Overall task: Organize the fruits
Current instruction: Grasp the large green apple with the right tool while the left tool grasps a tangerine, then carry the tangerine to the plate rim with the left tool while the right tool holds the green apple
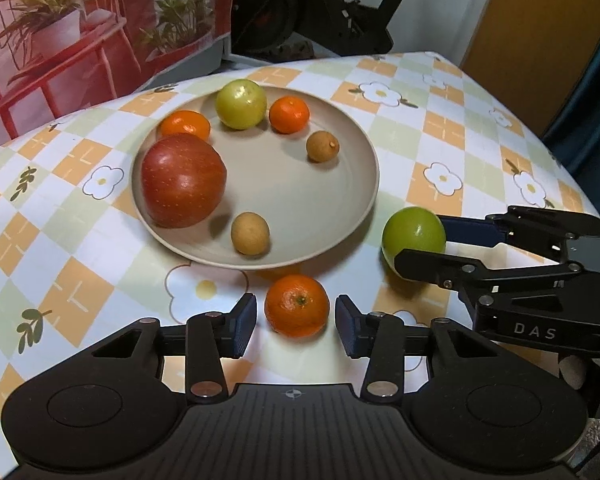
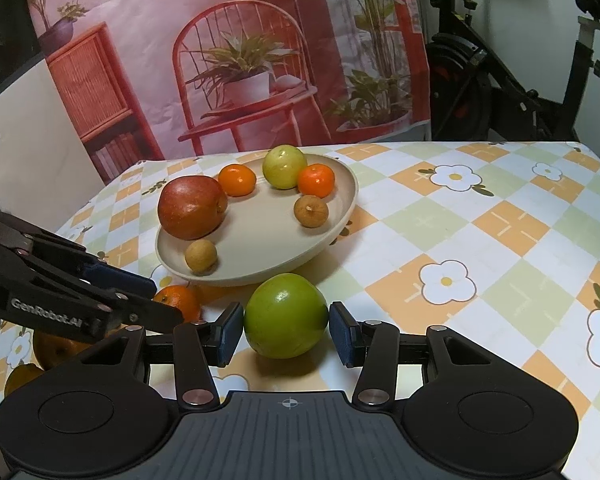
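Observation:
A beige plate (image 1: 340,208) (image 2: 340,216) holds a red apple (image 1: 183,180) (image 2: 192,212), a pale green fruit (image 1: 241,105) (image 2: 285,166), two tangerines (image 1: 289,115) (image 1: 186,124) and two small brown longans (image 1: 323,146) (image 1: 250,233). My left gripper (image 1: 296,322) is open around a tangerine (image 1: 297,305) (image 2: 178,300) on the cloth, pads apart from it. My right gripper (image 2: 286,332) (image 1: 416,240) straddles a green fruit (image 2: 286,316) (image 1: 414,234) beside the plate; its pads look at or just off the skin.
A checked flower tablecloth (image 1: 440,140) (image 2: 480,240) covers the table. More orange fruit (image 2: 56,350) lies at the near left in the right wrist view. A printed backdrop (image 2: 240,60) and an exercise bike (image 2: 500,80) stand behind the table.

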